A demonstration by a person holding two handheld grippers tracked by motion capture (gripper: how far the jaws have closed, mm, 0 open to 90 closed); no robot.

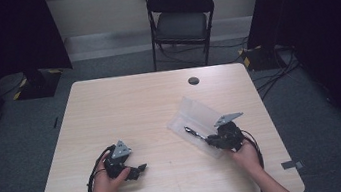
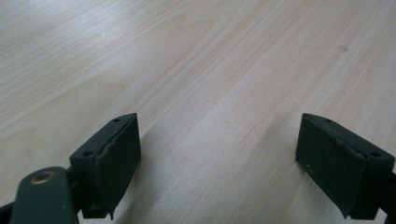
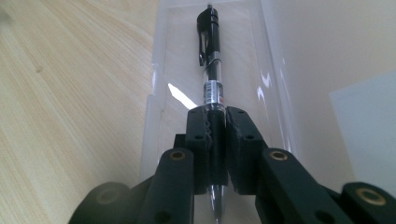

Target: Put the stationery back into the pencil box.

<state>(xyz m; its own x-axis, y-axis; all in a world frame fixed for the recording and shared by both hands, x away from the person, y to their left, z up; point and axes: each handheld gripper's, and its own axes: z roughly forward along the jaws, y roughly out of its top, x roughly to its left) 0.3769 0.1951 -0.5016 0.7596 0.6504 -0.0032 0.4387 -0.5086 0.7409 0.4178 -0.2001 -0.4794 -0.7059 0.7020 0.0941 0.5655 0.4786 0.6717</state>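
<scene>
The right gripper (image 3: 218,135) clamps the pen (image 3: 212,60) over the clear case (image 3: 275,70) (lid open); next, lower and release. The left gripper (image 2: 219,168) gapes empty over the table (image 2: 187,56).

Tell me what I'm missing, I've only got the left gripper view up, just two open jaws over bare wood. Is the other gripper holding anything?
Observer: Yes. The right gripper is shut on a black pen, gripping it around the clear barrel.
Operator: Where is that pen relative to the table?
Observer: It lies along a clear plastic case, with its clip end pointing away from the jaws.
Operator: Where does the case sit?
Observer: In the high view it is on the right half of the table, open, its lid folded out on the far side.
Operator: And my left gripper?
Observer: The left gripper sits low at the near left of the table, well apart from the case.
</scene>
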